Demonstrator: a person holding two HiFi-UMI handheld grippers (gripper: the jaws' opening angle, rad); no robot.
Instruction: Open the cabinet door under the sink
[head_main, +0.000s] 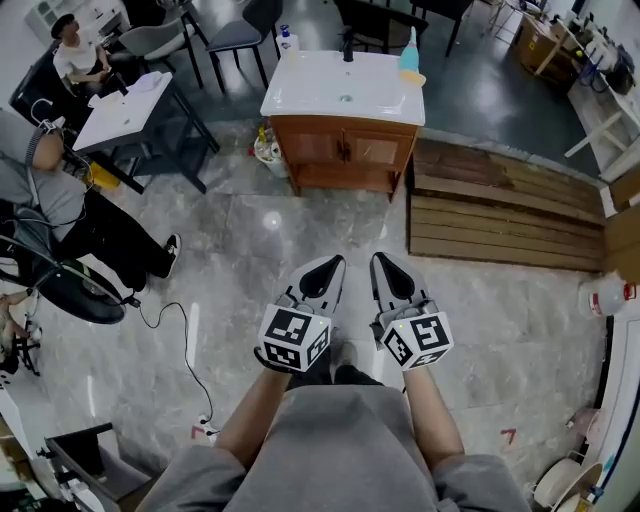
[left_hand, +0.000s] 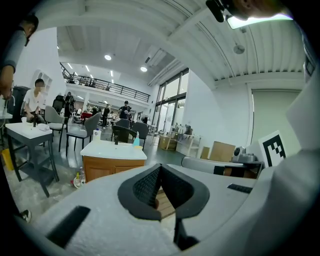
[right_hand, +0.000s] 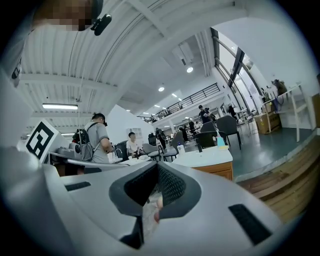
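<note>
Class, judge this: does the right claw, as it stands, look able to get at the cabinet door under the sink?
Probably not yet: the right claw hangs well short of the cabinet door, though only bare floor lies between.

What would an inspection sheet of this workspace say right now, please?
Surface: glossy grey marbled floor.
Job's things: wooden cabinet under the white sink, both doors shut, well ahead of the grippers.
Clutter: teal bottle on the sink; bottles on the floor at the cabinet's left; wooden planks at its right.
Grippers: left gripper and right gripper side by side, jaws shut, empty.
Cables: black cable on the floor at left.
Surroundings: seated person at left; white table beyond.
</note>
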